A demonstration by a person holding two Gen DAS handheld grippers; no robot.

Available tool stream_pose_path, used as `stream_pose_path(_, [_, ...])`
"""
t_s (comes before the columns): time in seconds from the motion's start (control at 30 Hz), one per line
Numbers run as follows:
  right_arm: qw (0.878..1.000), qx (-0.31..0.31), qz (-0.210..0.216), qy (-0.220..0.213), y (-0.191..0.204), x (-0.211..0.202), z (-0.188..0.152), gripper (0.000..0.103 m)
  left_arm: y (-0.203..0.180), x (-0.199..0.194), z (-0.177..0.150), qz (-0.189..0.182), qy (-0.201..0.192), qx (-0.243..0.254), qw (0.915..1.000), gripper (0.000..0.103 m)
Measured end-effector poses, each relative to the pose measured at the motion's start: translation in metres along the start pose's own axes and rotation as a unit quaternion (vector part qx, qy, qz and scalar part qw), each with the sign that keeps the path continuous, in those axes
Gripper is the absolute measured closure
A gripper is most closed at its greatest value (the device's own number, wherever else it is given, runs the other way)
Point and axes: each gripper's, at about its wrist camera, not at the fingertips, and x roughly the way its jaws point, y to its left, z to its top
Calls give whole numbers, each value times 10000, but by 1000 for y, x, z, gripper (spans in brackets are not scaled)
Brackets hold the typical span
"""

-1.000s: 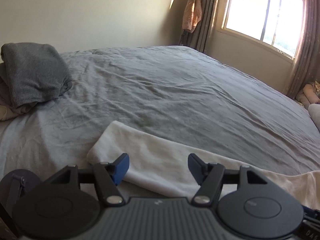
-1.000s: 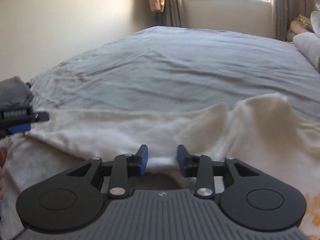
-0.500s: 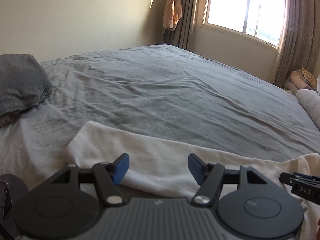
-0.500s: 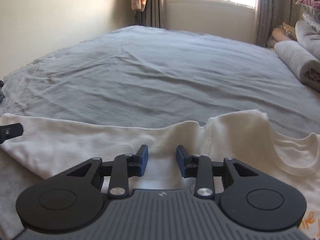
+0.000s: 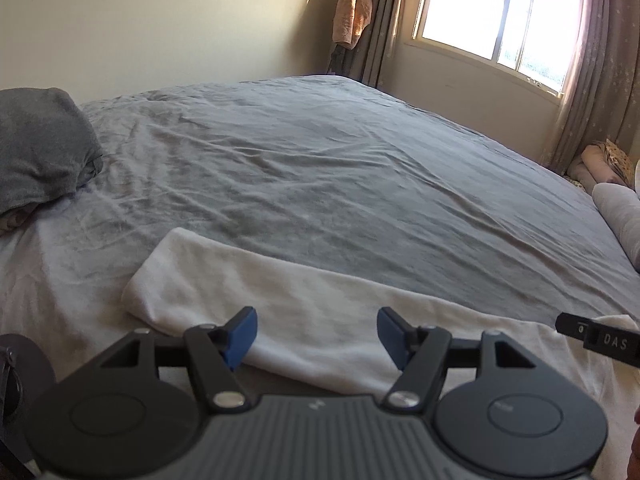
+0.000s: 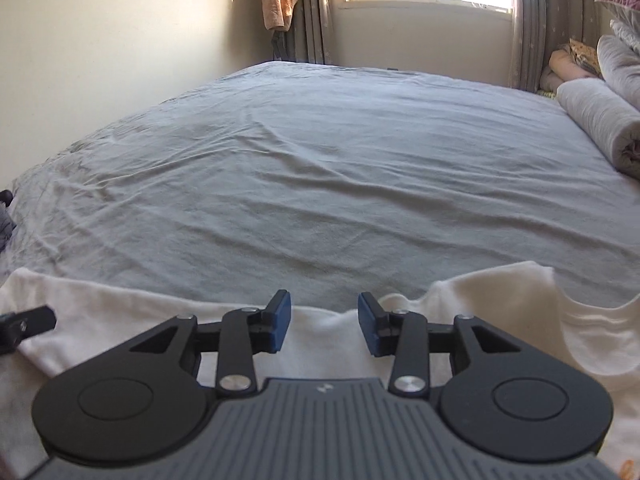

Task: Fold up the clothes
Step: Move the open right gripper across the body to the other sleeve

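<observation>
Hovering now with left gripper (image 5: 316, 332) spread wide, right gripper (image 6: 323, 322) opening wider than a moment ago, both empty over the cream cotton T-shirt (image 6: 132, 320) lying part-folded along the grey bedsheet's (image 6: 320, 184) near edge.

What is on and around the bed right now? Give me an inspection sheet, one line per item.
Surface: bed with wrinkled grey sheet.
Job's things: white T-shirt lying partly folded along the near edge, its neckline toward the right.
Clutter: folded grey garment at the far left; rolled bedding at the right.
Grippers: left gripper open, empty, over the shirt; right gripper open, empty, over the shirt's far edge.
Cables: nothing seen.
Surroundings: bright window, curtains, orange cloth hanging in the corner.
</observation>
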Motion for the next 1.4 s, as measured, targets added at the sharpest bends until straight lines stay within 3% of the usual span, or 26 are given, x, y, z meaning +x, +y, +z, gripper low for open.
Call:
stream_pose_path(0.3, [9994,71,-319,-86,-28,-76,-28,46,-35,-25,-12,-389,15,432,9983,30])
stream_pose_path(0.73, [9945,372,-958,-224,-78,-181,-73,36,-87,-69,-32,-922,-140,716,9931,29])
stream_pose_path(1.07, [9884,1012,-1073,-349,-129,-208,-101,24,-117,-92,-57,-1628,-45,901,9825,22])
stream_pose_path(1.4, [9758,1546,-1512,-339,-169,-213,-113,12,-131,-110,-71,-1870,-198,1105,9759,17])
